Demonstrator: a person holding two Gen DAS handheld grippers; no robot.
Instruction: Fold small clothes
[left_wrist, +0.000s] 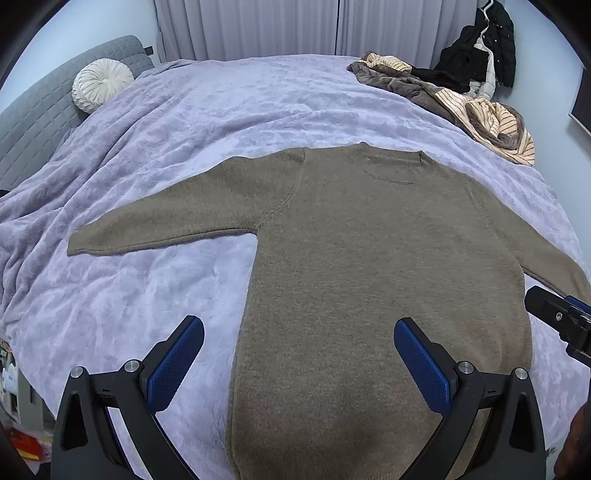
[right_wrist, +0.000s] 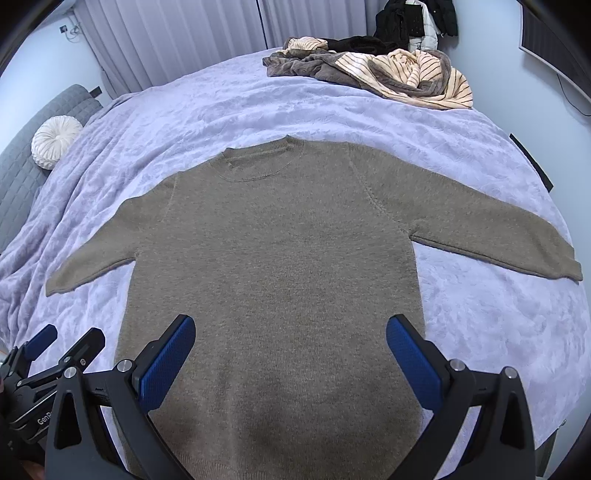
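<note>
A brown knit sweater (left_wrist: 362, 251) (right_wrist: 273, 251) lies flat on the lilac bedspread, collar at the far end, both sleeves spread out to the sides. My left gripper (left_wrist: 299, 332) hovers open above the sweater's lower left part, its left finger over the blanket, nothing between the blue pads. My right gripper (right_wrist: 290, 330) hangs open over the lower body of the sweater, also holding nothing. The right gripper's tip shows at the right edge of the left wrist view (left_wrist: 557, 317); the left gripper shows at the lower left of the right wrist view (right_wrist: 55, 350).
The lilac bedspread (left_wrist: 184, 140) (right_wrist: 480, 314) covers the bed. A heap of brown and striped clothes (left_wrist: 480, 110) (right_wrist: 388, 74) lies at the far right corner. A round white cushion (left_wrist: 101, 85) (right_wrist: 55, 142) rests against the grey headboard at left. Dark jackets (left_wrist: 487, 48) hang by the wall.
</note>
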